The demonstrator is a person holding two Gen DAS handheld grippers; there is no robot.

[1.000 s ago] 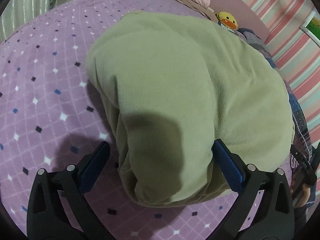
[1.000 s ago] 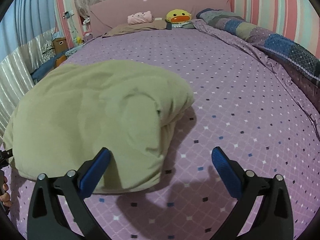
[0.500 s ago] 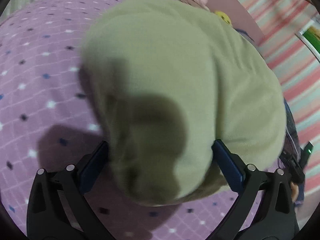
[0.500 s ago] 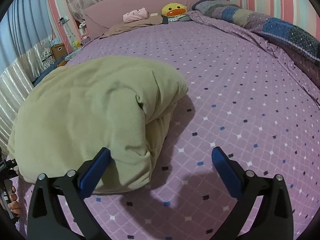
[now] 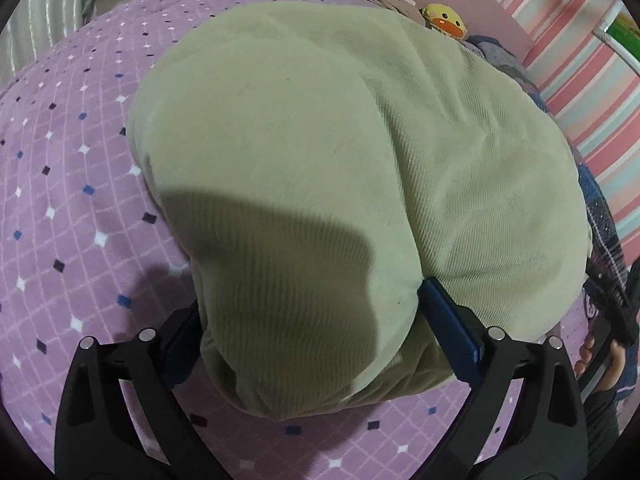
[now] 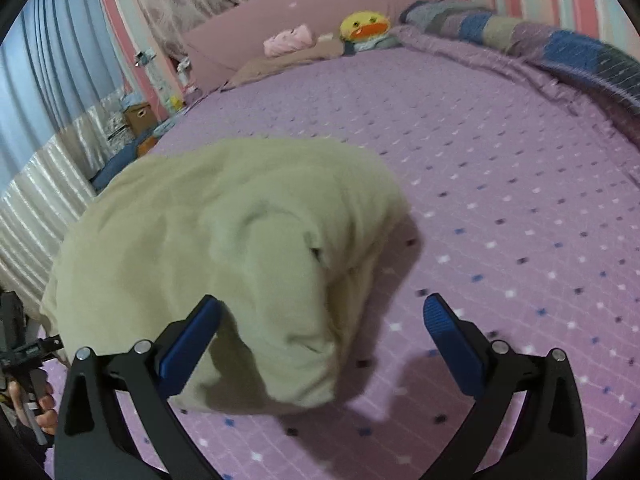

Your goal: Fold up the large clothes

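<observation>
Big purple bed with the little diamond-print sheet (image 6: 500, 168) takes up pretty much the whole room, and sitting on it right ahead of both grippers is the pale green ribbed-fabric garment (image 5: 320, 152), already doubled over into a fat, puffy bundle. So I'd say the folding is mostly done; what looks left is maybe one more fold or just squaring it up and flattening it, since it's still pretty lumpy with loose layers at the near edge.

The left gripper (image 5: 308, 320) is spread wide with the near end of the bundle bulging between its blue pads, straddling it but not visibly squeezing. The right gripper (image 6: 320, 320) is also wide open, holding nothing; the bundle's corner sits between its fingers toward the left one, bare sheet by the other.
</observation>
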